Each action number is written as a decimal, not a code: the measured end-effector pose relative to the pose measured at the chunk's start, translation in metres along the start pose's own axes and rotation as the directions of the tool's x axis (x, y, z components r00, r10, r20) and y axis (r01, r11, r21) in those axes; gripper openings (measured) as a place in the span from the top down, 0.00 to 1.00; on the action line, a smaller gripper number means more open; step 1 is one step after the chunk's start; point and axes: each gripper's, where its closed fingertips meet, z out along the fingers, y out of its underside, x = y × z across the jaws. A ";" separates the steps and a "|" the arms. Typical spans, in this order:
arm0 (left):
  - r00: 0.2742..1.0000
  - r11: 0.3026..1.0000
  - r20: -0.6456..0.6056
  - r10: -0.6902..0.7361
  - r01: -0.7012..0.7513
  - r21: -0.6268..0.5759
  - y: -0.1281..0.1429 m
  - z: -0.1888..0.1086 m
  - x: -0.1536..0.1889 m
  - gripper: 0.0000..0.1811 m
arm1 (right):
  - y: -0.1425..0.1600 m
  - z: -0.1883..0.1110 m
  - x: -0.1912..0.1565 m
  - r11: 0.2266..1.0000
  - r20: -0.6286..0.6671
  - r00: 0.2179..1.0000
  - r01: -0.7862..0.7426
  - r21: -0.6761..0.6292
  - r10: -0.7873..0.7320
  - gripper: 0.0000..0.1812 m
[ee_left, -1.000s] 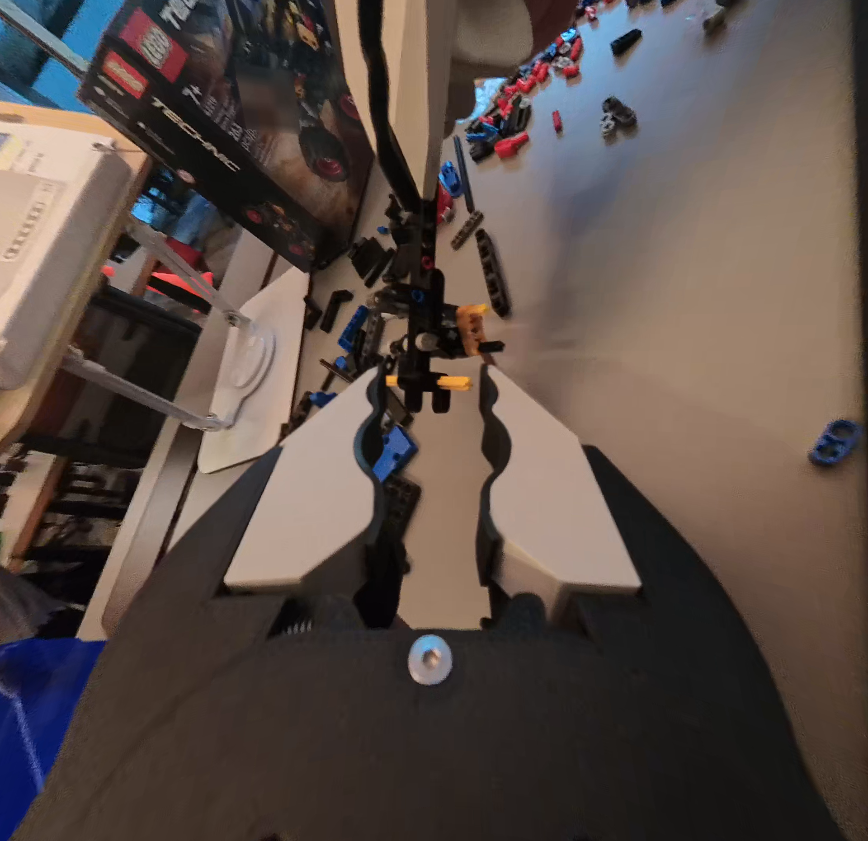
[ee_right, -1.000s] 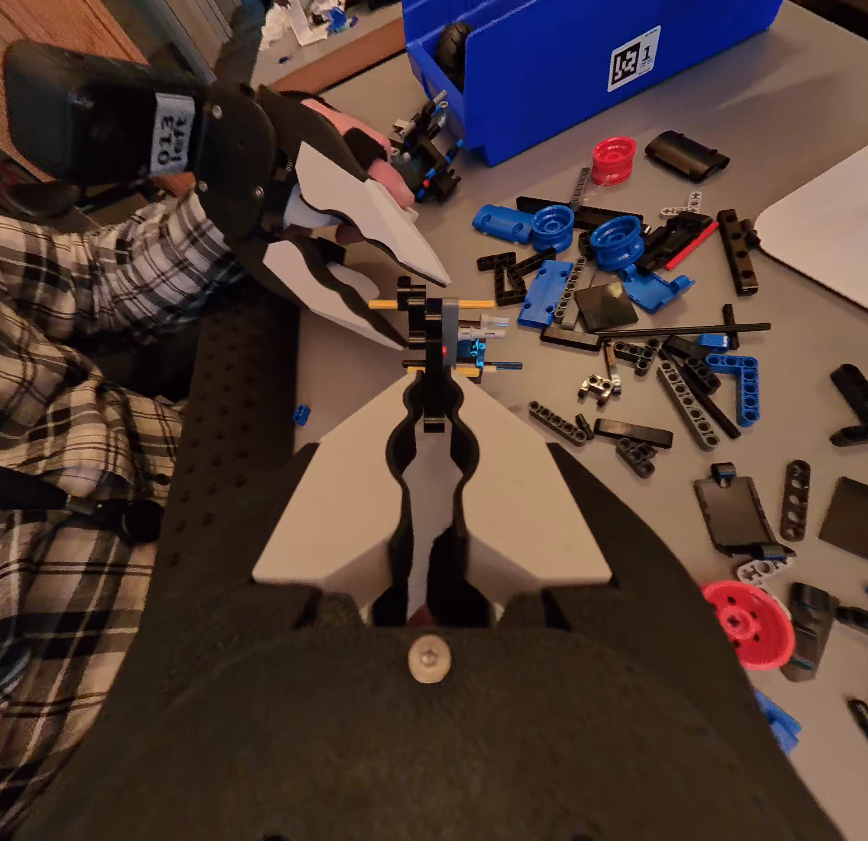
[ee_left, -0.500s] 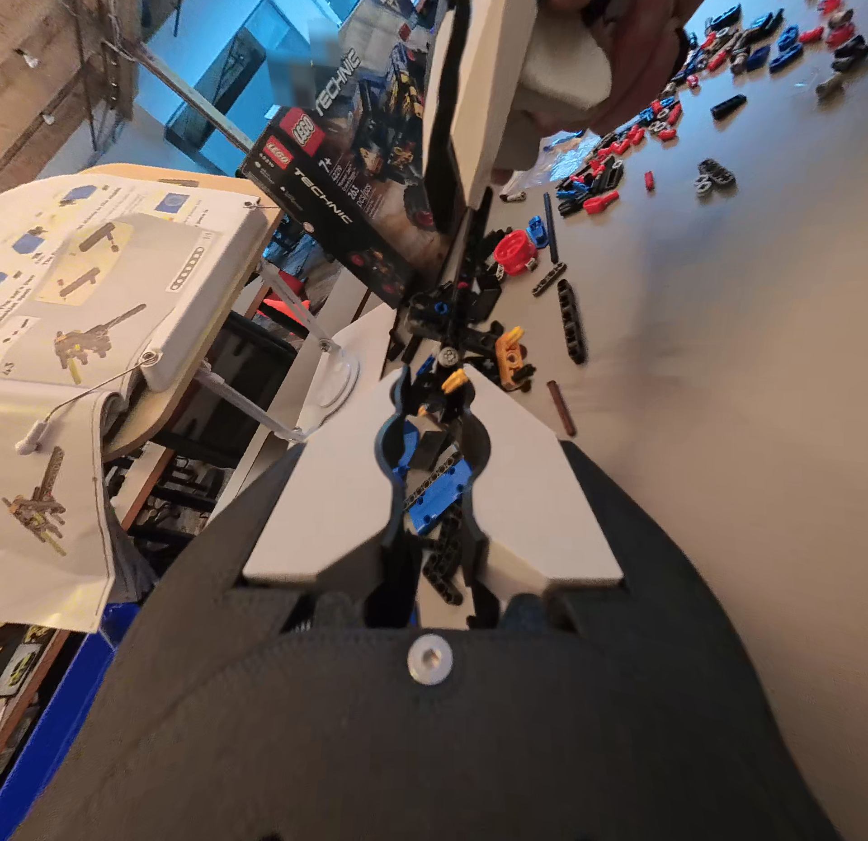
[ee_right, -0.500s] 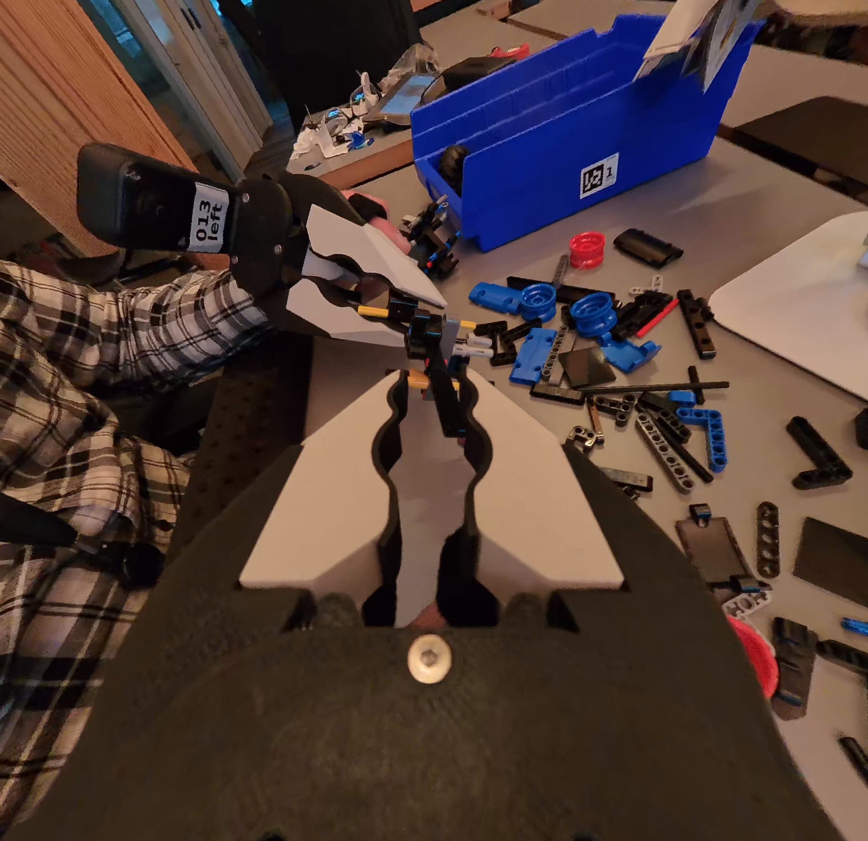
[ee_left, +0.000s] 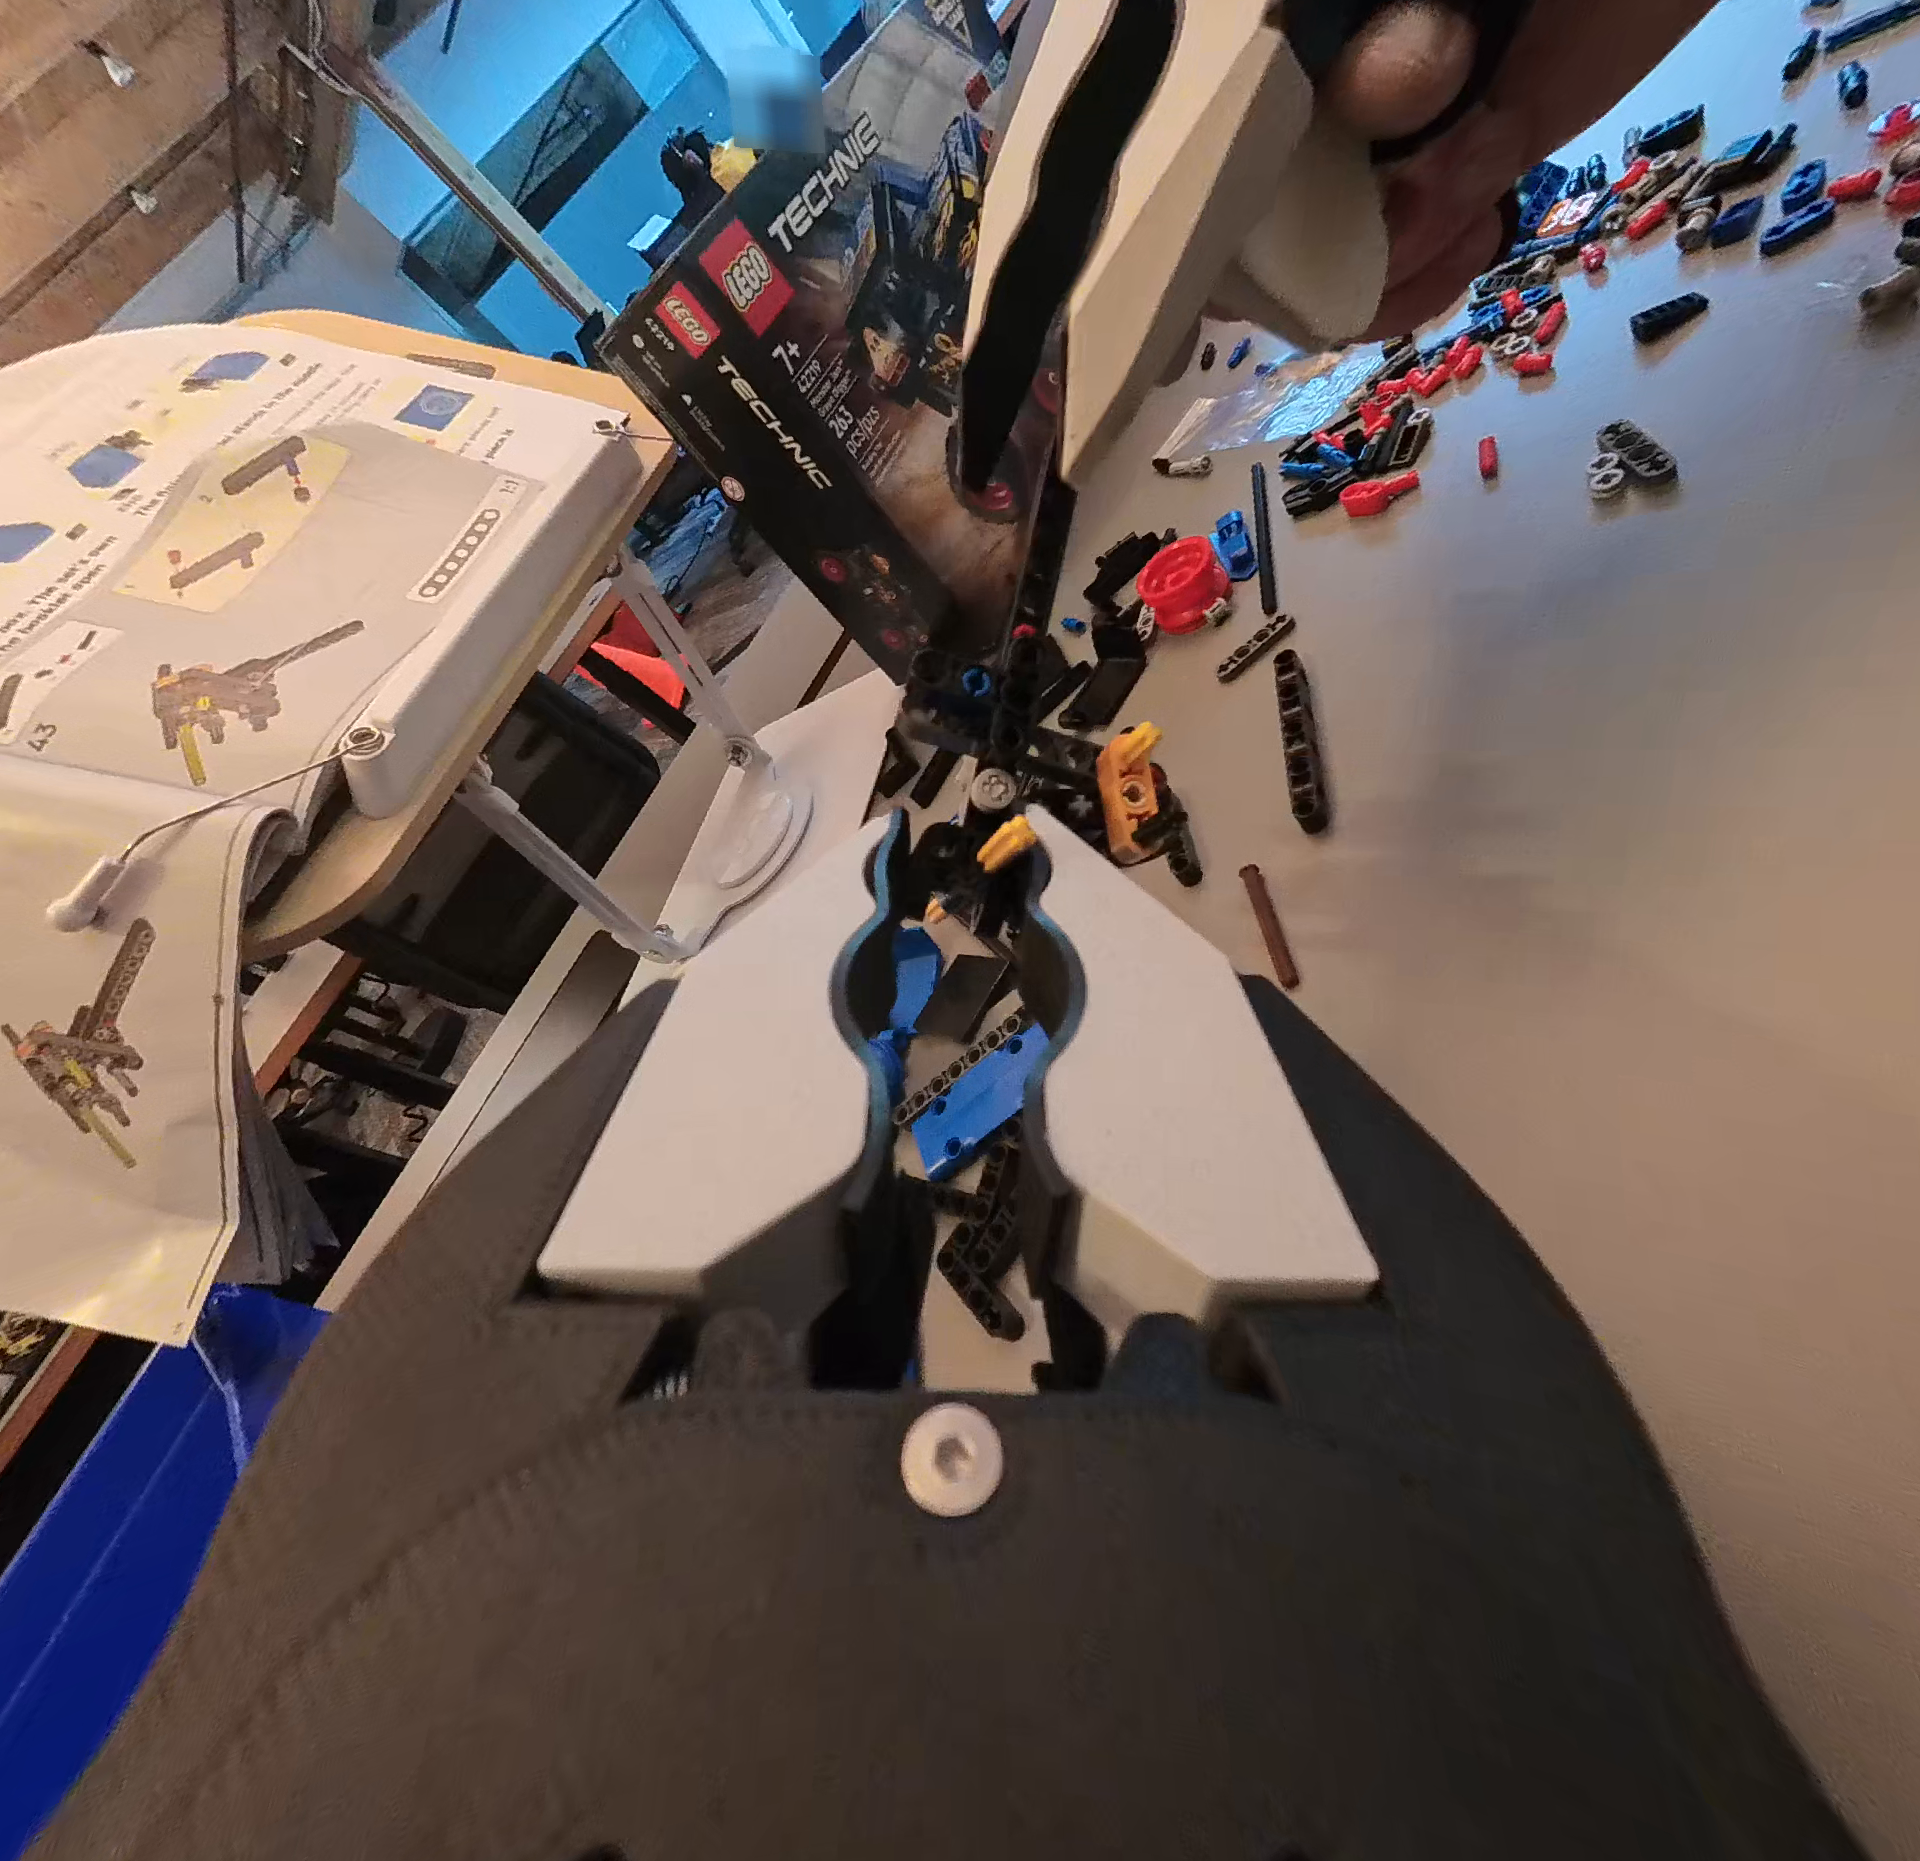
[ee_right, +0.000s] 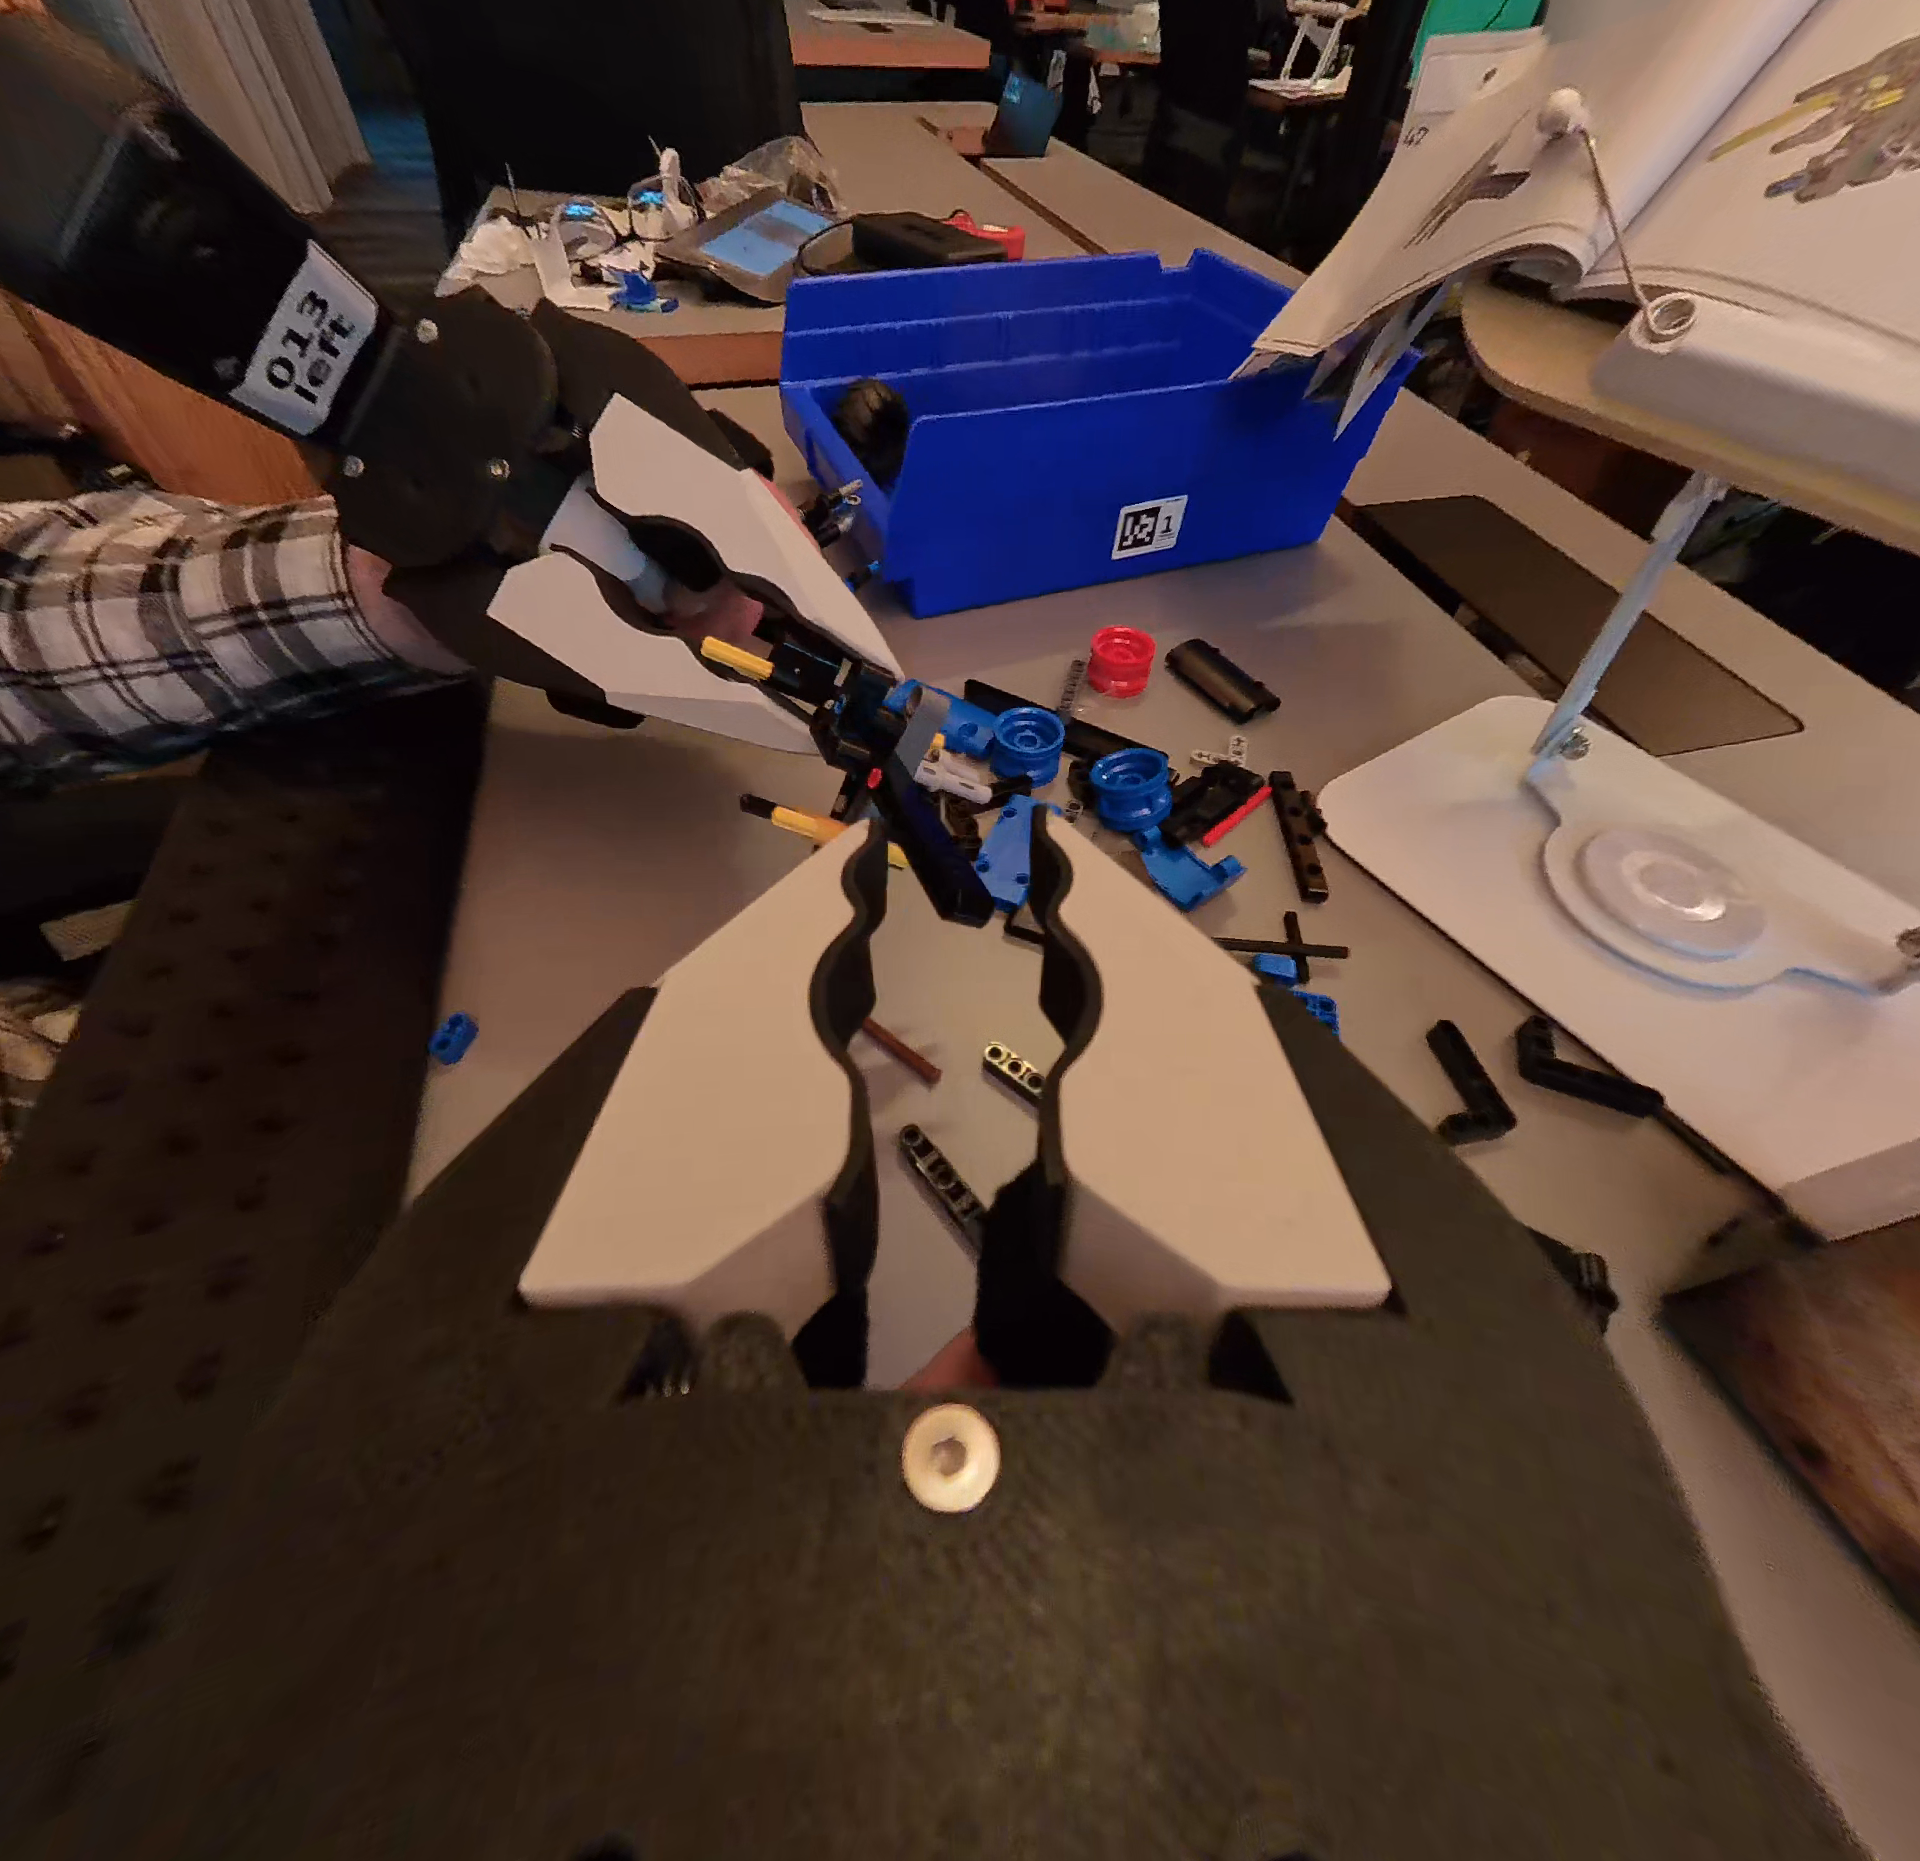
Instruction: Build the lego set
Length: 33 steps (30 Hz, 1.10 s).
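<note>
The left tool [ee_right: 847,689] is clenched on the small black Technic assembly [ee_right: 883,762], pinching it near its yellow axle [ee_right: 732,656] and holding it in the air above the grey table [ee_right: 623,876]. From the right wrist view the assembly sits at about 11 o'clock from the right tool [ee_right: 951,866], whose fingers stand released with a clear gap; the long black beam [ee_right: 935,855] of the assembly hangs down between their tips, and I cannot tell whether they touch it. Loose parts lie on the table beyond, at 1 o'clock: blue wheel hubs [ee_right: 1127,777], a red wheel hub [ee_right: 1122,658] and black beams (many more lie scattered farther off). A blue bin [ee_right: 1039,481] stands at 12 o'clock. The open instruction booklet [ee_left: 208,585] rests on a white stand [ee_right: 1621,876] at 2 o'clock, and the set's box [ee_left: 831,409] stands behind it in the left wrist view.
</note>
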 end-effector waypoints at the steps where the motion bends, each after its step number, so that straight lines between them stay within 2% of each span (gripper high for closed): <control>1: 1.000 1.000 0.004 0.002 -0.002 0.000 0.000 0.000 -0.001 0.91 | 0.000 0.001 0.000 1.000 -0.010 1.000 0.017 0.000 -0.017 0.87; 12: 1.000 1.000 0.006 -0.010 0.010 0.010 -0.002 0.000 -0.001 0.91 | 0.000 0.003 -0.002 0.997 -0.033 0.996 0.082 0.002 -0.082 0.98; 25: 1.000 1.000 -0.004 -0.015 0.015 0.012 -0.004 0.002 0.001 0.91 | 0.000 0.003 -0.008 0.977 -0.053 0.976 0.210 -0.033 -0.212 0.86; 33: 1.000 1.000 -0.001 -0.007 0.007 0.022 -0.008 0.002 0.001 0.91 | 0.009 0.005 -0.005 0.945 -0.086 0.944 0.310 -0.103 -0.318 0.88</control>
